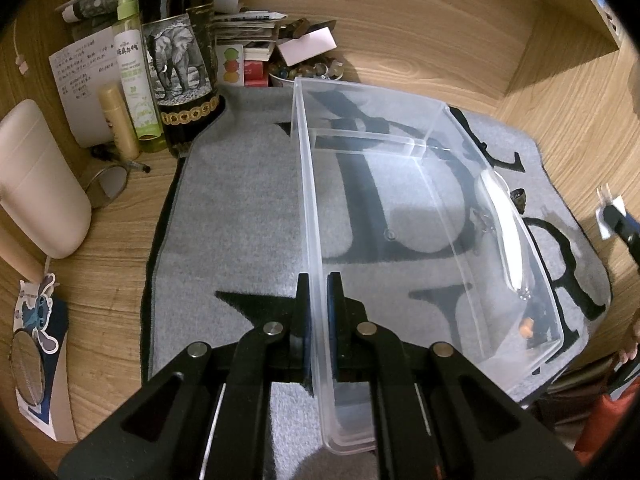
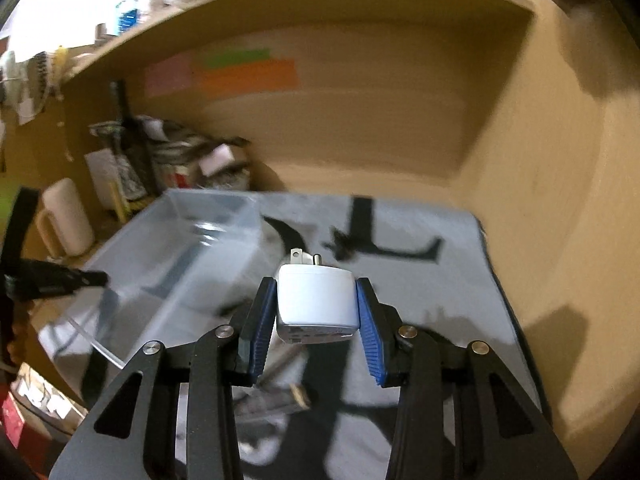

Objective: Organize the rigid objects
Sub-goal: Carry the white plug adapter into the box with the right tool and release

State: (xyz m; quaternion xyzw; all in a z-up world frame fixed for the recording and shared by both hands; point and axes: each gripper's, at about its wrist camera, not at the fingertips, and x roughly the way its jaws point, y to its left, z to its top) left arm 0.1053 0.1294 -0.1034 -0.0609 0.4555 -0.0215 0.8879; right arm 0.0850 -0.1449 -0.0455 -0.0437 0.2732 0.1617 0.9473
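Observation:
A clear plastic bin point(image 1: 436, 216) sits on a grey mat with black letters point(image 1: 240, 208). My left gripper point(image 1: 319, 292) is shut on the bin's left wall near the front. Inside the bin along its right wall lie a long white item point(image 1: 505, 228) and a small orange piece point(image 1: 527, 326). My right gripper point(image 2: 316, 300) is shut on a white plug adapter point(image 2: 316, 300) with metal prongs pointing forward, held above the mat to the right of the bin point(image 2: 188, 248). The left gripper point(image 2: 52, 280) shows blurred at the bin's left side.
At the back left stand a dark elephant-label bottle point(image 1: 180, 60), a green spray bottle point(image 1: 134, 76), a tan tube point(image 1: 118, 120), papers and a bowl of beads point(image 1: 304, 70). A beige mug point(image 1: 36, 176) is left. Small items point(image 2: 280, 400) lie under the right gripper. Wooden walls enclose the desk.

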